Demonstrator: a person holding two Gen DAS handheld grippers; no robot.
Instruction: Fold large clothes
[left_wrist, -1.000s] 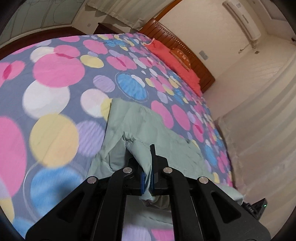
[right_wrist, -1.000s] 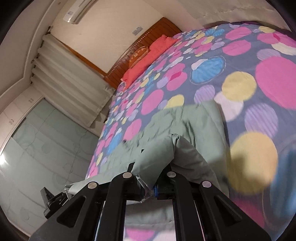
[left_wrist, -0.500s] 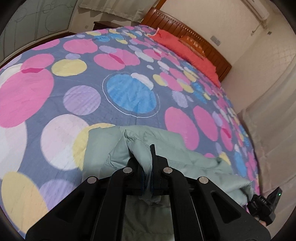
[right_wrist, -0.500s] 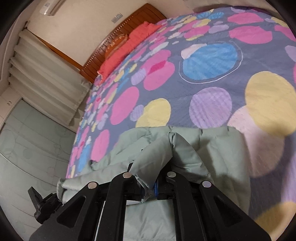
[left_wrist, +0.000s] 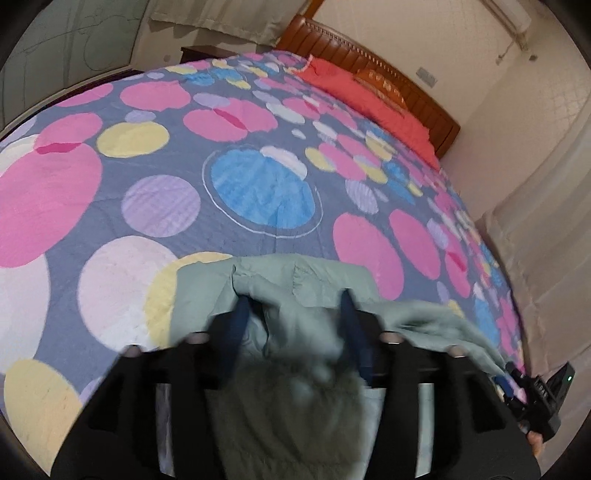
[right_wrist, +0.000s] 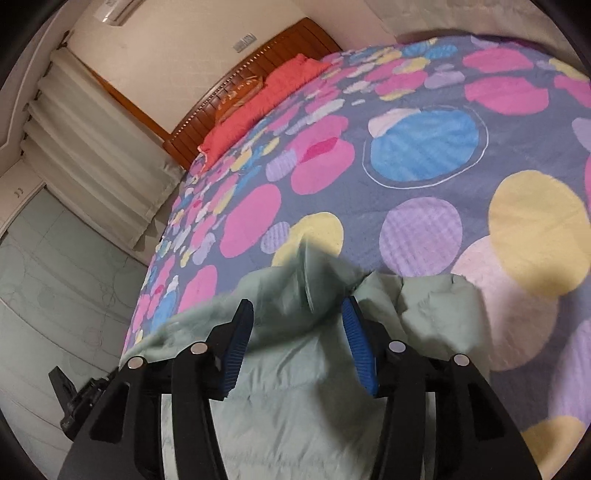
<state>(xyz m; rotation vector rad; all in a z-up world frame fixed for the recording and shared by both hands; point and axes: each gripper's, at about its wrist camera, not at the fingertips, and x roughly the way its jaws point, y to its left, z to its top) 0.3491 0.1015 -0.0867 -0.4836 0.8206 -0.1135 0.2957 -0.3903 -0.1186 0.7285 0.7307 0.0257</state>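
A pale green padded garment (left_wrist: 310, 280) lies bunched on the bed's near edge, also in the right wrist view as the garment (right_wrist: 424, 306). My left gripper (left_wrist: 293, 302) stands open over a raised fold, blue pads wide apart, cloth loose between them. My right gripper (right_wrist: 297, 306) is open too, with a ridge of the green cloth standing free between its fingers. The other gripper (left_wrist: 535, 391) shows at the left view's lower right edge.
The bed wears a grey cover (left_wrist: 258, 184) with big pink, blue, yellow and lilac circles. Red pillows (left_wrist: 373, 99) and a wooden headboard (left_wrist: 388, 74) lie at the far end. Curtains (right_wrist: 96, 158) and a pale green wardrobe (right_wrist: 55, 280) line the side.
Both grippers were shut on folds of the green garment; now both have opened and the cloth has dropped free. The garment lies lower and flatter on the bed.
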